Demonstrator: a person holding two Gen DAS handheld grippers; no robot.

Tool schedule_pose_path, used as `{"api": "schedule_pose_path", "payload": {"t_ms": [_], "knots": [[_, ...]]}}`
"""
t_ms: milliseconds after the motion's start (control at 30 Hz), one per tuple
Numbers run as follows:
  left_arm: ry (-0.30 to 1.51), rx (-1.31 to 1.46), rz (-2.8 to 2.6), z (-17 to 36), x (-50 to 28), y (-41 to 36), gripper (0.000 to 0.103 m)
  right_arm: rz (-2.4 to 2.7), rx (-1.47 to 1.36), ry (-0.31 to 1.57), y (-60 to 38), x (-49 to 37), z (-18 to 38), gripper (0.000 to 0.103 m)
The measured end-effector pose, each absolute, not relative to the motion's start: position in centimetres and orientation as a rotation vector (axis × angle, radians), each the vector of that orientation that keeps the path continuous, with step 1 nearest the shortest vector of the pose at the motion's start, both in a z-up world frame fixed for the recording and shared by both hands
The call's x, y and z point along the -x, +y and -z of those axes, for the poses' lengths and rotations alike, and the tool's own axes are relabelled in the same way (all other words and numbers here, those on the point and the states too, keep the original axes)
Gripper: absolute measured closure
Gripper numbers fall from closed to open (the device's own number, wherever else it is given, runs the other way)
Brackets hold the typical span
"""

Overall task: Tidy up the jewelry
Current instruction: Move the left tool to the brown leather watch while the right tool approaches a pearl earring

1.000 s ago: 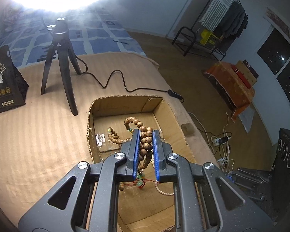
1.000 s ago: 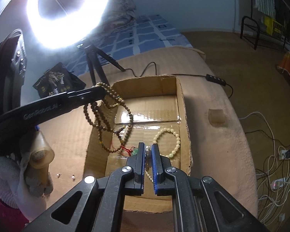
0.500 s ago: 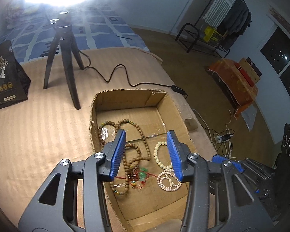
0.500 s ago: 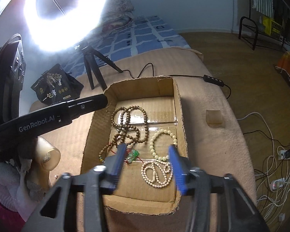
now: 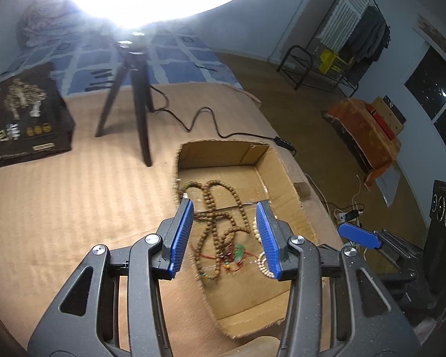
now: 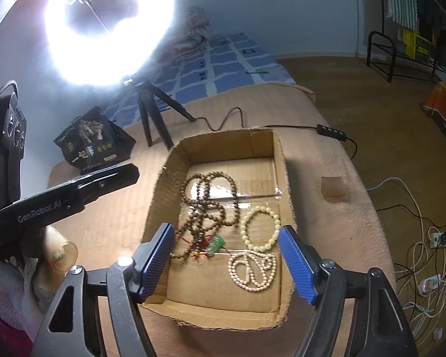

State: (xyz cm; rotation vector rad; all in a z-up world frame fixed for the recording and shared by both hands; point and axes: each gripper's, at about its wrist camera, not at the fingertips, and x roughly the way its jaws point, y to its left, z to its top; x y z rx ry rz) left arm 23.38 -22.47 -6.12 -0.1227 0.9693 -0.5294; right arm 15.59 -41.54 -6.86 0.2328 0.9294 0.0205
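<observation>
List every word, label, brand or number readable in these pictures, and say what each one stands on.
"GenRobot.AI": white letters on the side of the left gripper, seen from the right wrist view.
Black bag beside the tripod: gold and white characters and round seals, too blurred to read in either view.
Yellow item on the far rack: dark marks, too small to read.
Nothing else carries text.

One cardboard box point(image 6: 284, 178) held three pieces of jewelry: one brown wooden bead strand point(image 6: 206, 205), one cream bead bracelet point(image 6: 260, 227) and one coiled pearl-like strand point(image 6: 252, 270). One ring light point(image 6: 110, 26), one tripod point(image 6: 151, 113) and one black bag point(image 6: 93, 141) occupied the upper left.
</observation>
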Motion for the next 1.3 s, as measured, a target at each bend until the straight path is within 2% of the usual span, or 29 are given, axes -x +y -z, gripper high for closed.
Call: {"api": "schedule_pose_path", "payload": {"t_ms": [400, 733, 1300], "knots": [[0.903, 0.116, 0.427, 3.5, -18.8, -14.2, 0.059, -0.095, -0.206, 0.858, -38.1, -14.3, 5.2, 0.014], [0.912, 0.157, 0.329, 3.6, -14.3, -5.5, 0.059, -0.175, -0.194, 0.844, -33.9, -12.8, 4.5, 0.014], [1.012, 0.245, 0.207, 8.5, -9.3, 4.9, 0.059, -0.319, -0.176, 0.935, -26.4, -11.2, 7.9, 0.014]]}}
